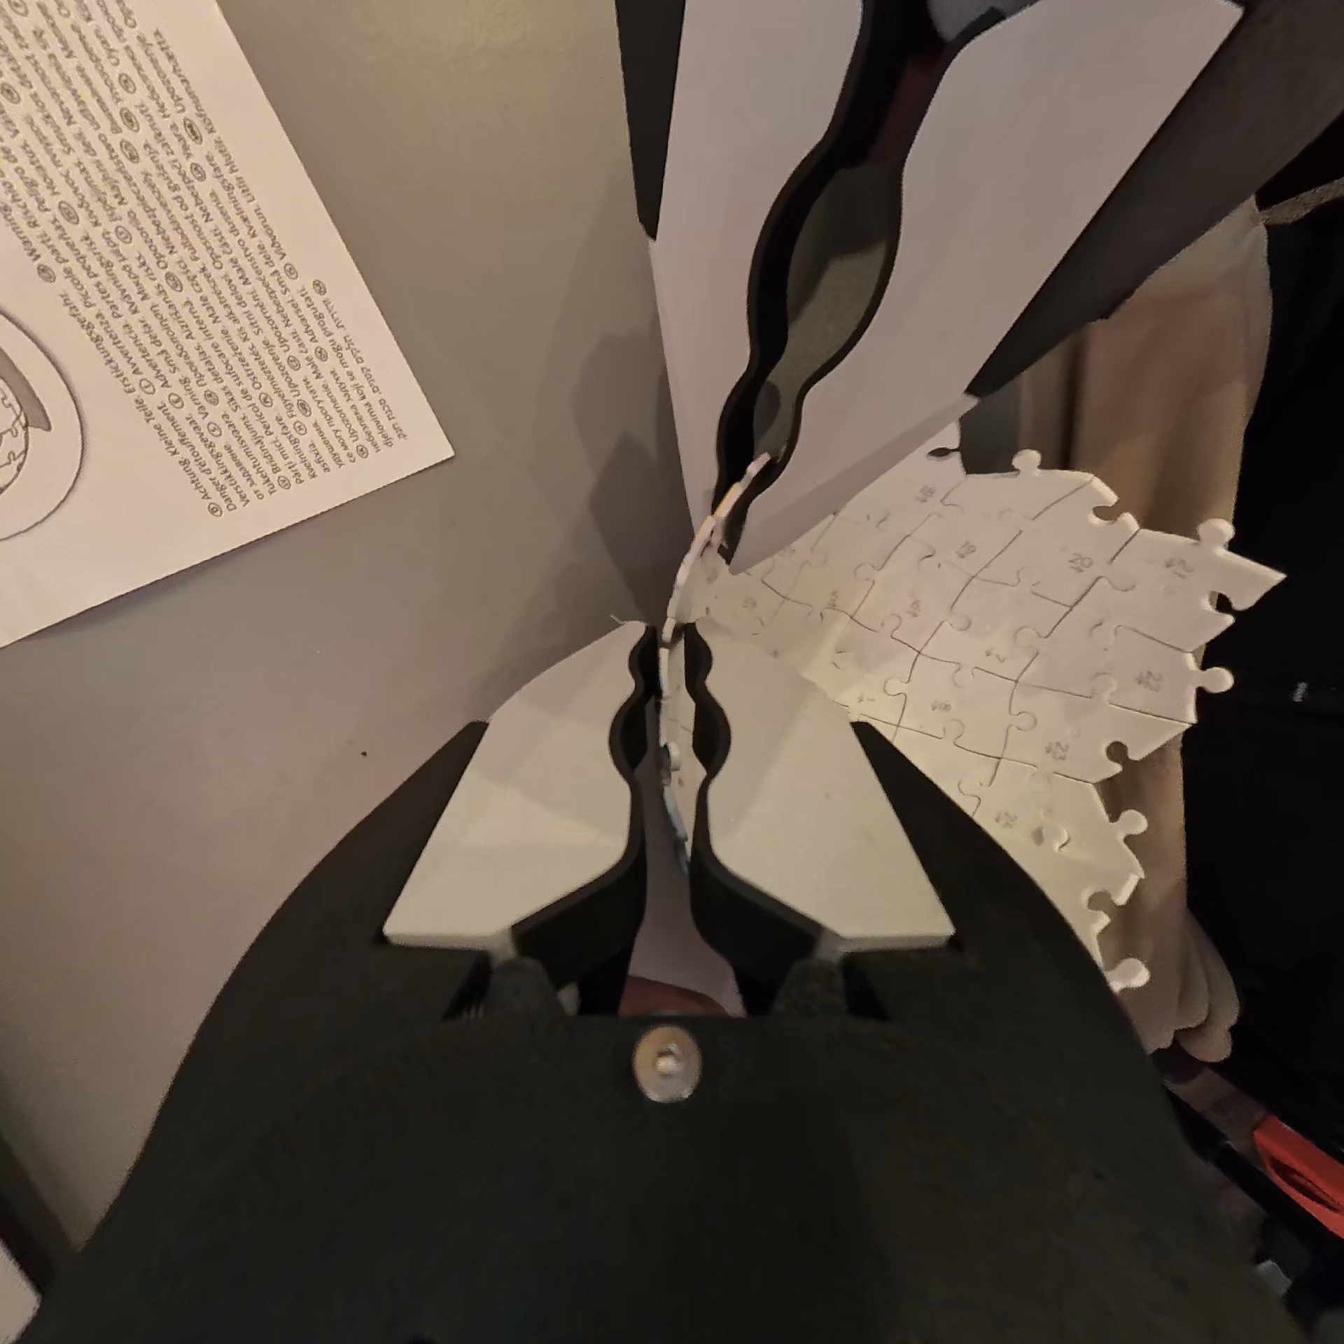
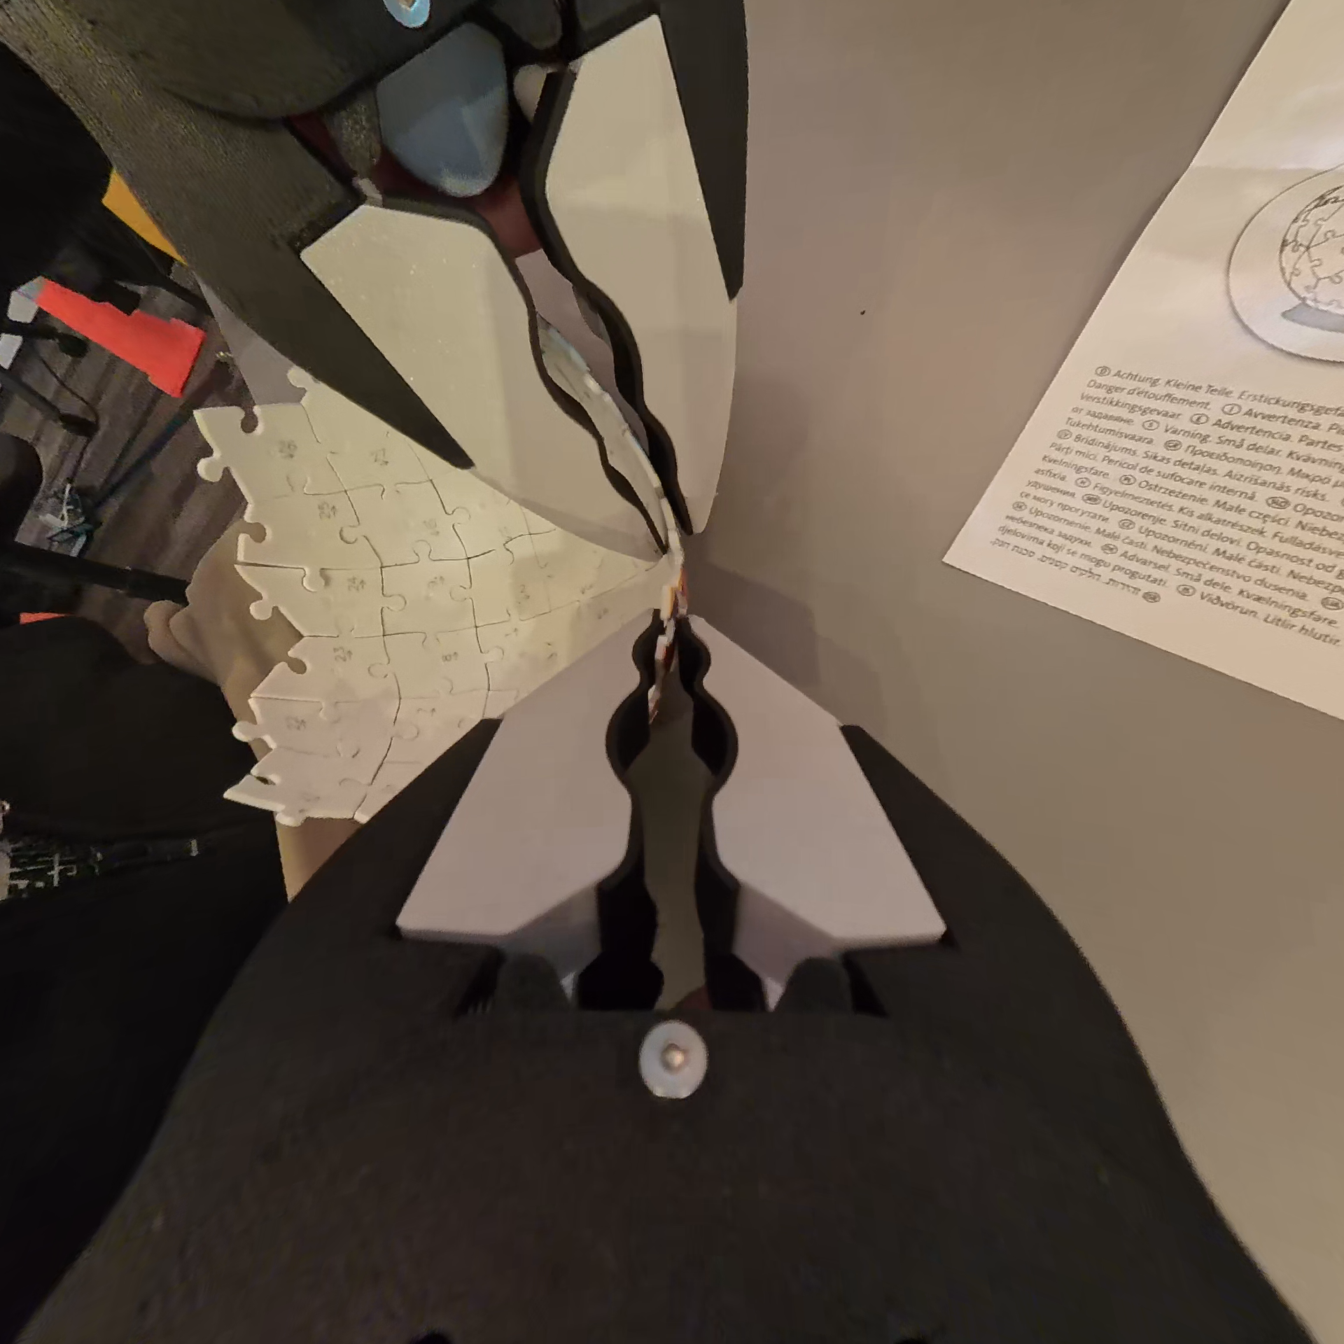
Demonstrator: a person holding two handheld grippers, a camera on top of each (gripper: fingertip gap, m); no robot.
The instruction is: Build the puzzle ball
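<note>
The partly built puzzle ball is a curved white shell (image 1: 1018,654) of joined pieces, its numbered inner side facing the camera. It is held in the air over the grey table's edge and also shows in the right wrist view (image 2: 378,596). My left gripper (image 1: 665,636) is shut on the shell's rim, which runs edge-on between its fingers. My right gripper (image 2: 673,629) is shut on a piece at the same rim, just beyond the left one. In the left wrist view the right gripper (image 1: 720,538) comes in from the top. In the right wrist view the left gripper (image 2: 673,542) comes in from the upper left. The two pairs of tips almost touch.
A printed instruction sheet (image 1: 182,291) lies on the grey table (image 1: 291,764); it also shows in the right wrist view (image 2: 1200,436). Beyond the table edge are beige fabric (image 1: 1164,436), dark clutter and a red-orange object (image 2: 124,342).
</note>
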